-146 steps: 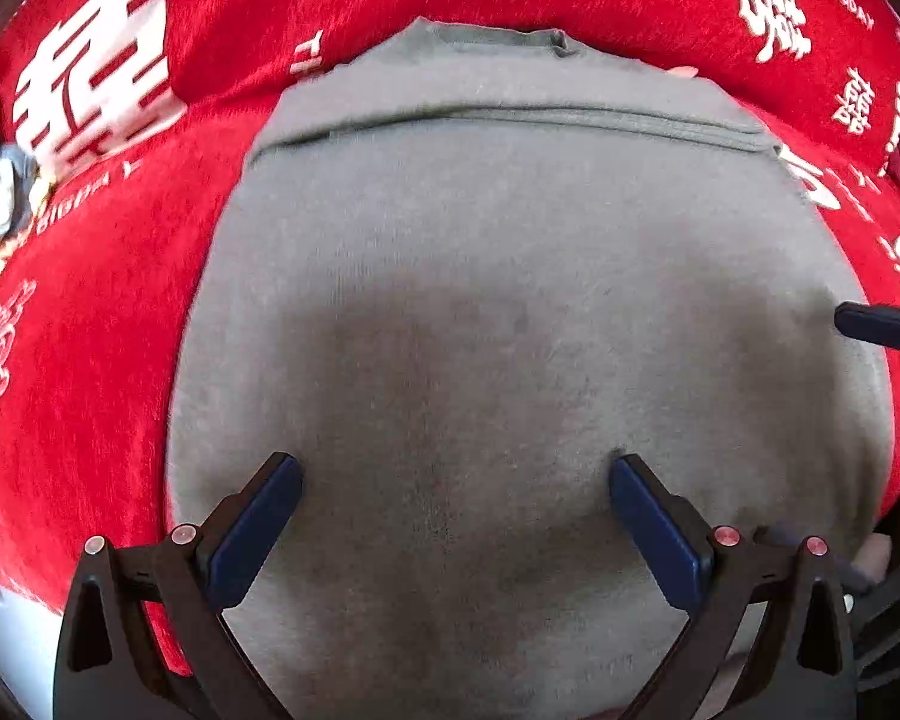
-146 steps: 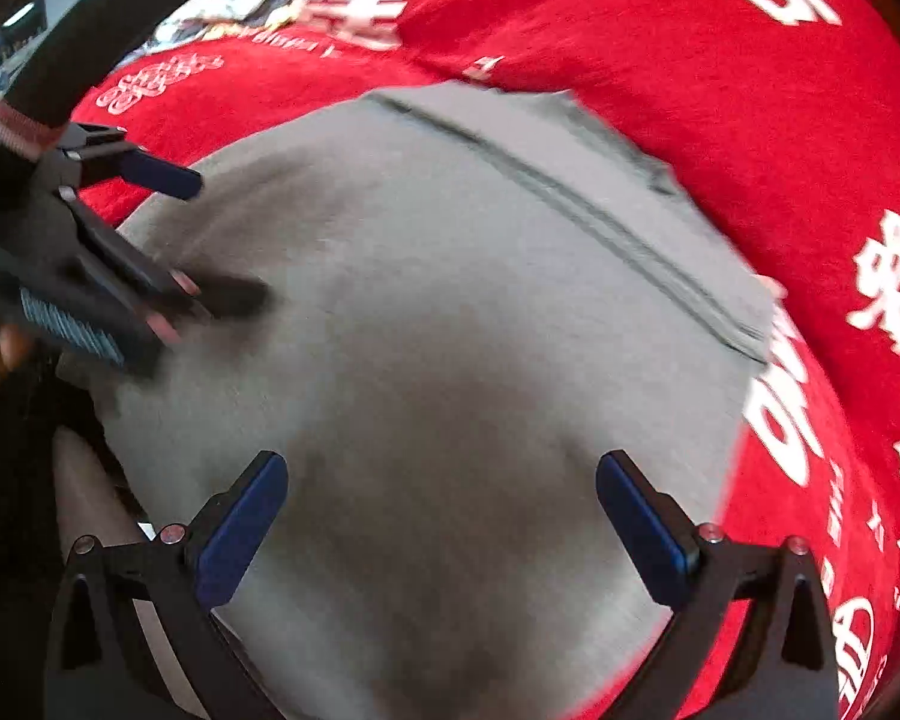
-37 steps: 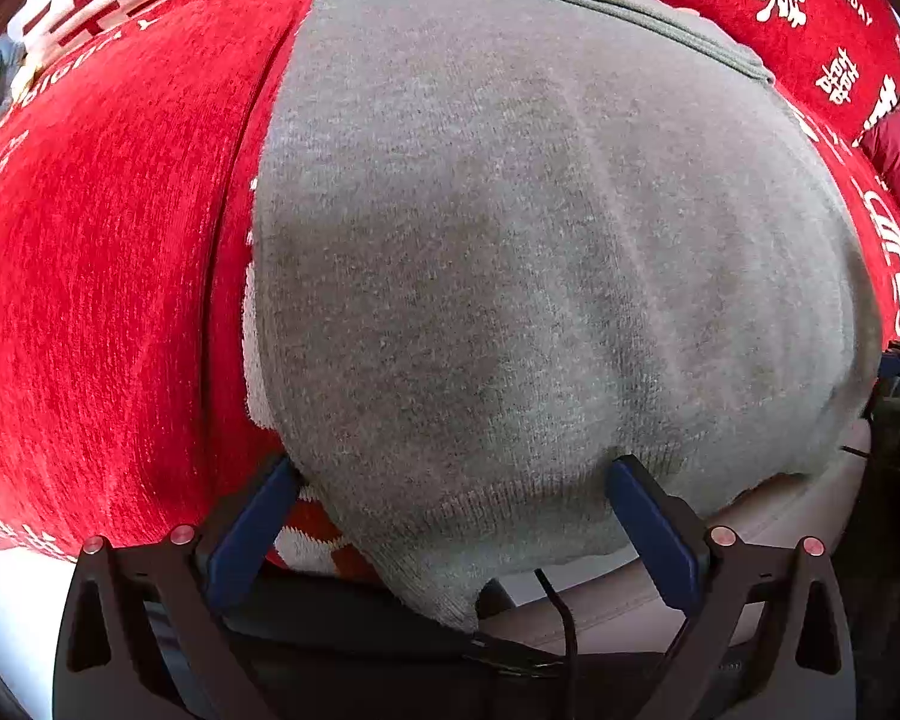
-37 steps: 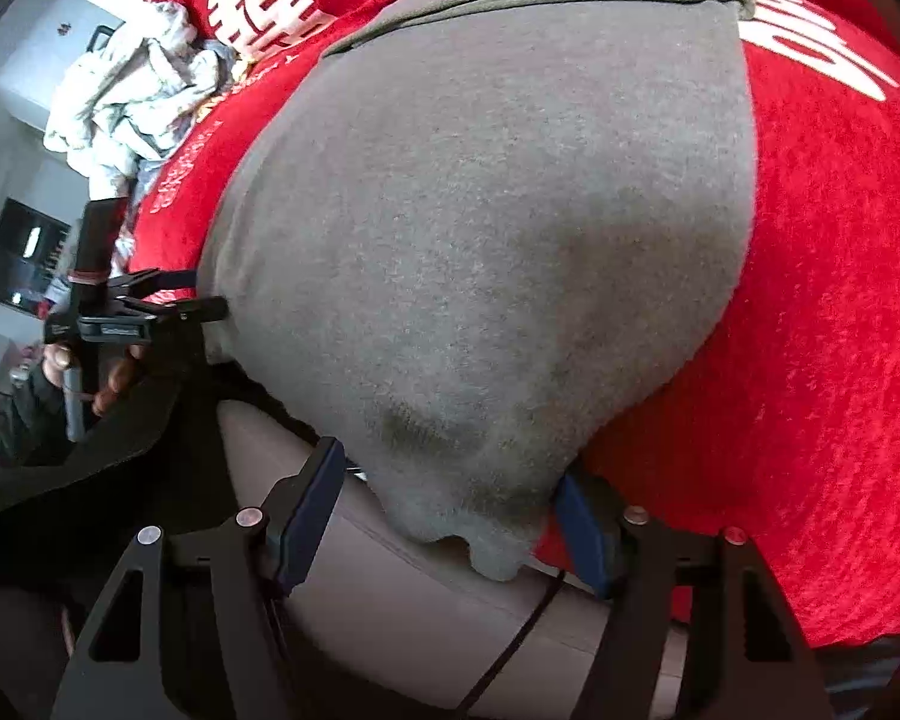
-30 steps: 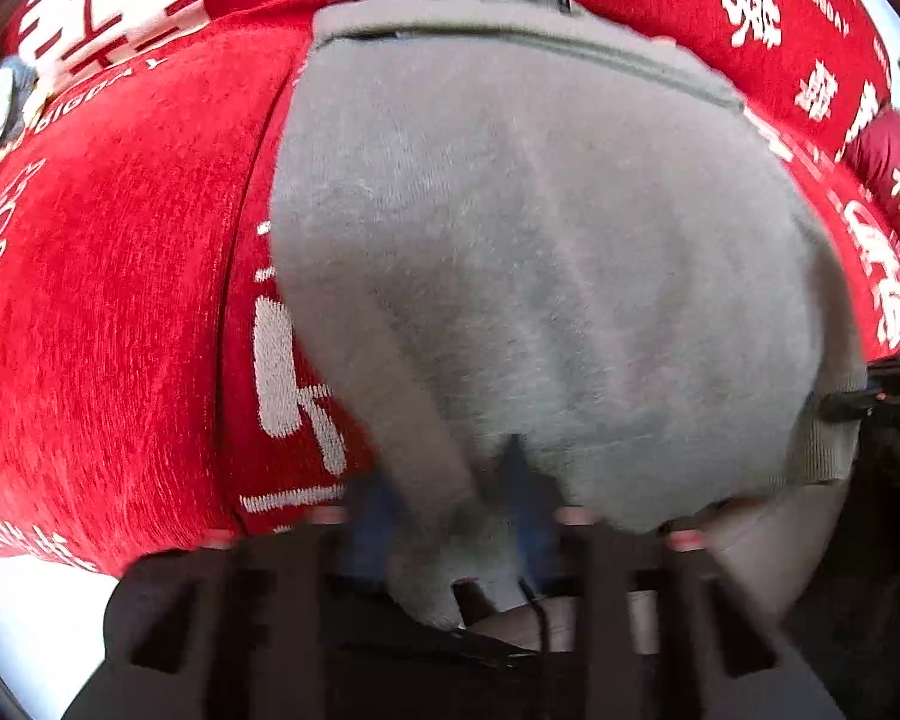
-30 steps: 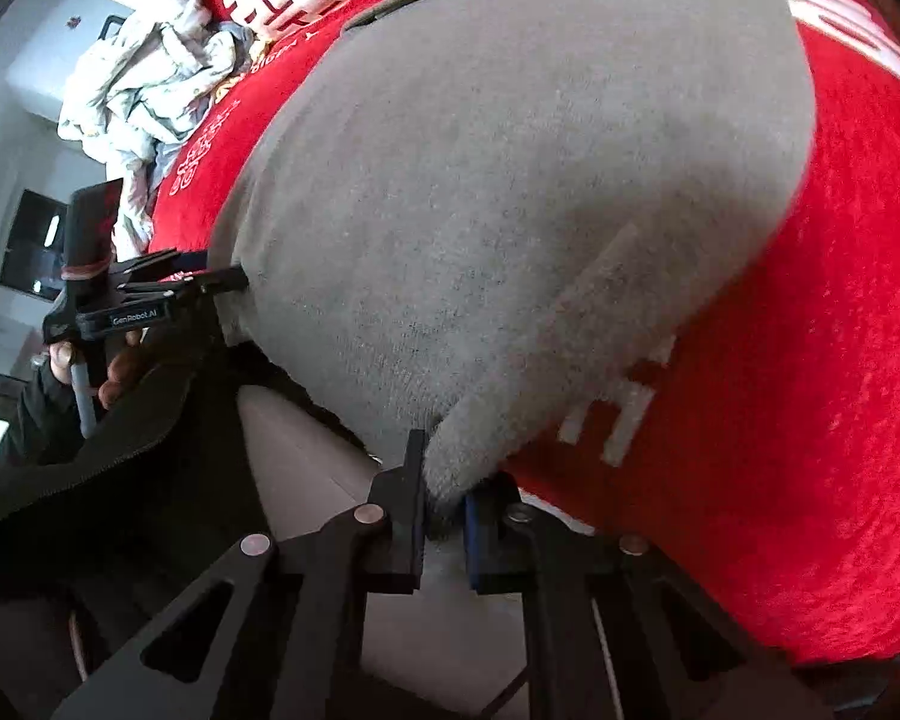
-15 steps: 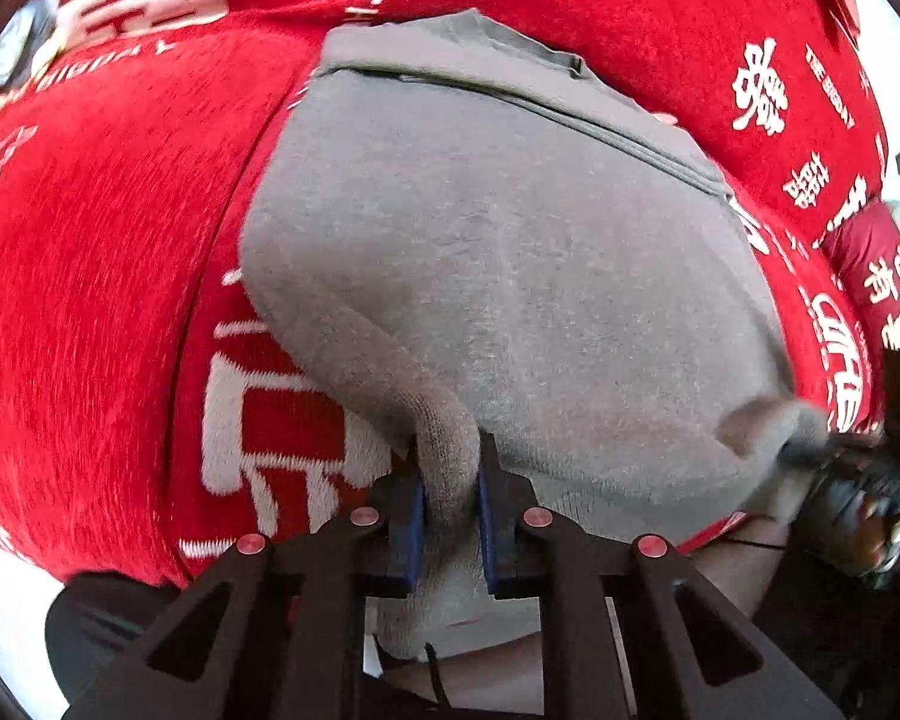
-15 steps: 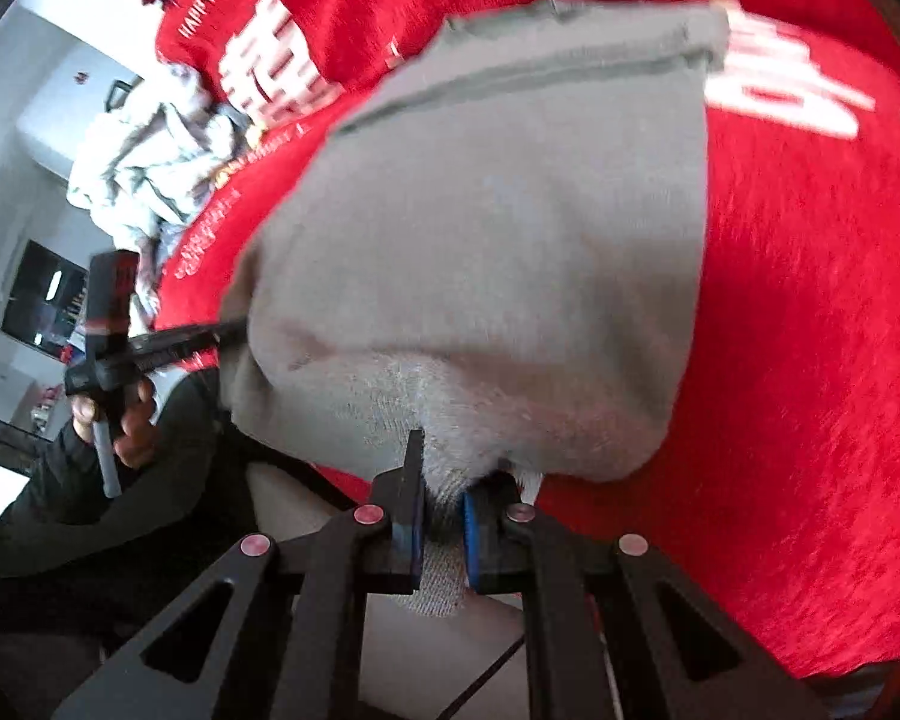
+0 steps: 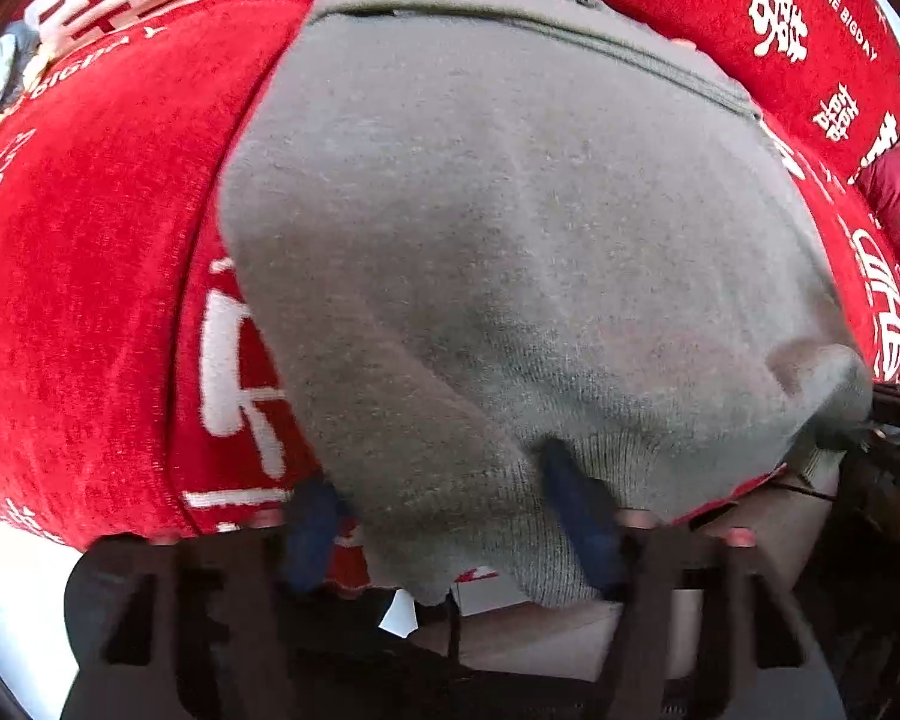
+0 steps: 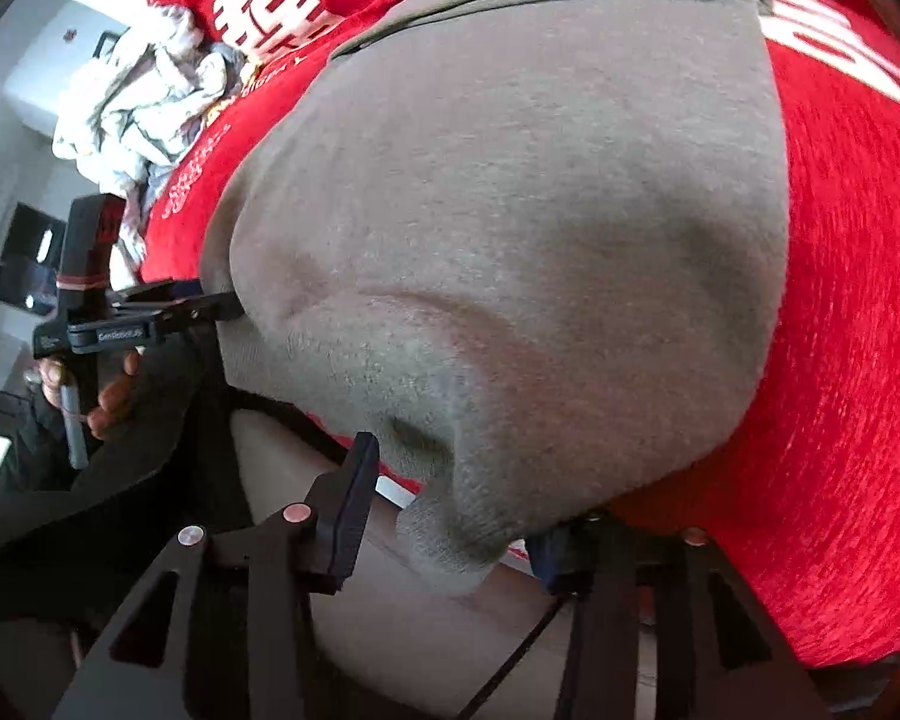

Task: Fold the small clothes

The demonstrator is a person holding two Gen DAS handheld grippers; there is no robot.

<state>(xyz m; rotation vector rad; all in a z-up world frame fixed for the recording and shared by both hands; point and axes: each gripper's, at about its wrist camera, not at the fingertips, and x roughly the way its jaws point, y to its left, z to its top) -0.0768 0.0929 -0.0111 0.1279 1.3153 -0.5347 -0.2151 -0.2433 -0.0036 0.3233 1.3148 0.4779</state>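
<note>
Both grippers — left gripper (image 9: 450, 516), right gripper (image 10: 450, 516) — just opening, jaws narrow, loose round grey sweater (image 9: 510, 240) hem at red blanket (image 9: 90, 240) near edge (grab hem corners again, lift evenly).

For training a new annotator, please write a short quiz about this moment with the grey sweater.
1. What lies under the grey sweater? A) red blanket with white characters B) blue sheet C) bare wood
2. True or false: the right gripper holds a white towel.
3. Which part of the sweater is between the left gripper's fingers?
Key: 1 A. 2 False: its jaws have just been opening around the sweater's hem. 3 The near hem; those jaws have just been opening too.
</note>
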